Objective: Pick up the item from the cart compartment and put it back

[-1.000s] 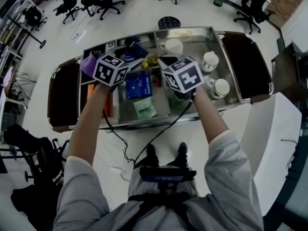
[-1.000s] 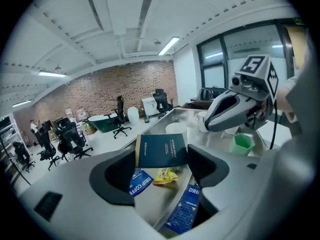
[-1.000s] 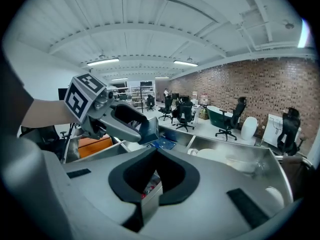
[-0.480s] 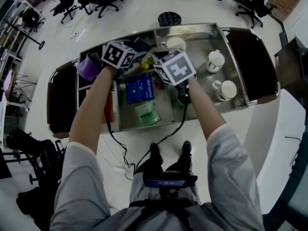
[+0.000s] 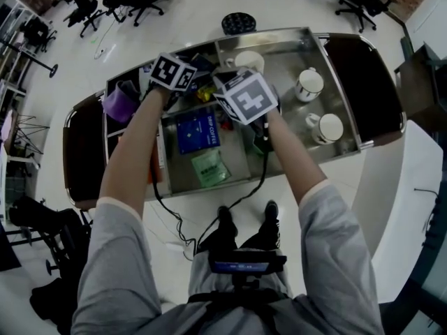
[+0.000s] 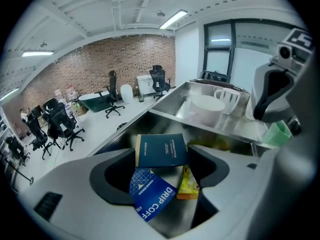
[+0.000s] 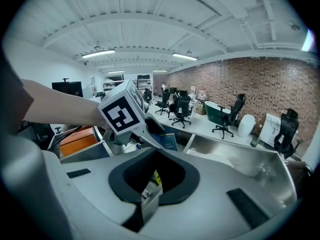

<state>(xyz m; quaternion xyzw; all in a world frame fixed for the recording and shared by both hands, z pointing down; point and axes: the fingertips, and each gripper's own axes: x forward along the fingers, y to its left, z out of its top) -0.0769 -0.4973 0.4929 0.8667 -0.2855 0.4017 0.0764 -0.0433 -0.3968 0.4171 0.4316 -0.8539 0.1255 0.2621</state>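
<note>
A dark blue box [image 6: 161, 151] spans the gap between my left gripper's [image 6: 163, 156] wide-set jaws, whose tips press its two side edges over the cart's far middle compartment. Under it lie a blue drip-coffee packet [image 6: 152, 195] and a yellow sachet [image 6: 189, 185]. In the head view the left gripper [image 5: 174, 73] hangs over the far left of the steel cart [image 5: 307, 35], with the right gripper [image 5: 243, 96] close beside it. The right gripper's [image 7: 156, 155] jaws are closed into a ring with nothing in them; a metal divider [image 7: 149, 199] shows through.
A blue coffee box [image 5: 198, 130] and a green packet [image 5: 209, 167] lie in the near middle compartment. A white bowl [image 5: 249, 59] and two mugs [image 5: 308, 84] [image 5: 325, 127] stand to the right. A purple item [image 5: 119, 102] sits at the left end. Office chairs stand beyond the cart.
Both grippers have moved away from me toward the cart's far side, the left one farther, with the dark blue box still between its jaws.
</note>
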